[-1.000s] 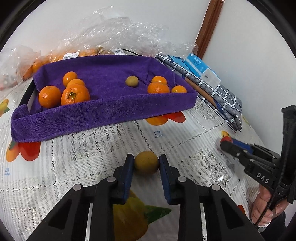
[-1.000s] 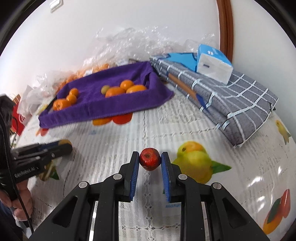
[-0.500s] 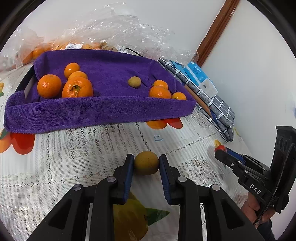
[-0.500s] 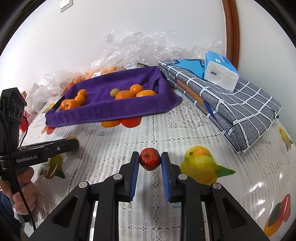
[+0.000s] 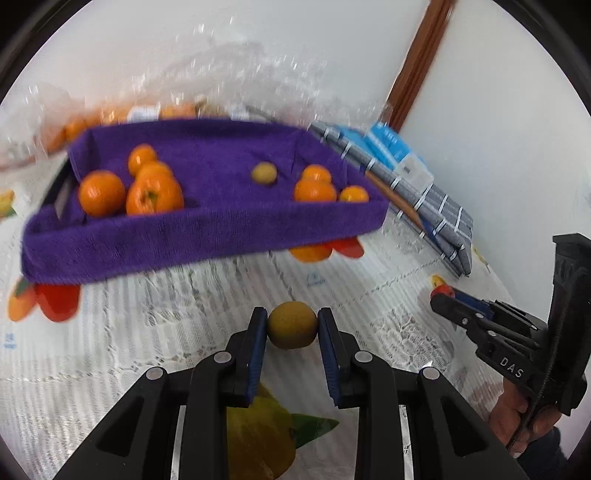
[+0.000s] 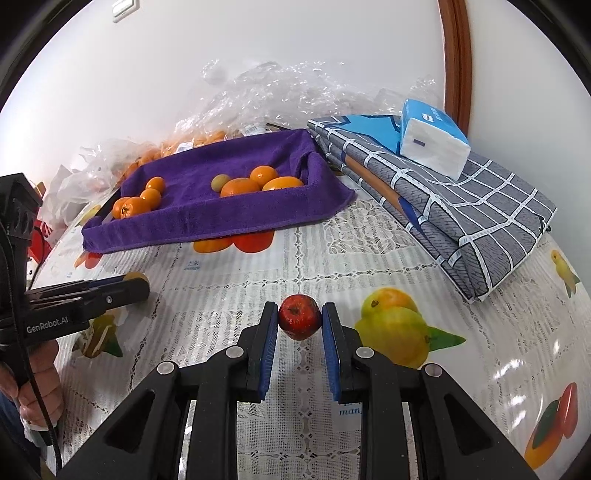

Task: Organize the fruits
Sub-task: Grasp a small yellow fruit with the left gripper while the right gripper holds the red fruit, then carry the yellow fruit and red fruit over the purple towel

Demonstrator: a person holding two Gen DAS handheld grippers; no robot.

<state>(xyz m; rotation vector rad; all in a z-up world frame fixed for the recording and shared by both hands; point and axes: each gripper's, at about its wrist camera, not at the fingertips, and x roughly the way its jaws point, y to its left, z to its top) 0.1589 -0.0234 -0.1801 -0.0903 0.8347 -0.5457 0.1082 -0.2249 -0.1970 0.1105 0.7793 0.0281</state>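
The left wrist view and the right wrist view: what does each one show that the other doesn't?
Only the left wrist view shows the brownish-yellow fruit head-on, pinched in the left tongs. Only the right wrist view shows the small red fruit head-on in the right tongs, plus the whole tissue pack and a wall switch. Both show the purple towel-lined tray of oranges, the folded grey checked cloth, the crinkled plastic bags and the fruit-print tablecloth.
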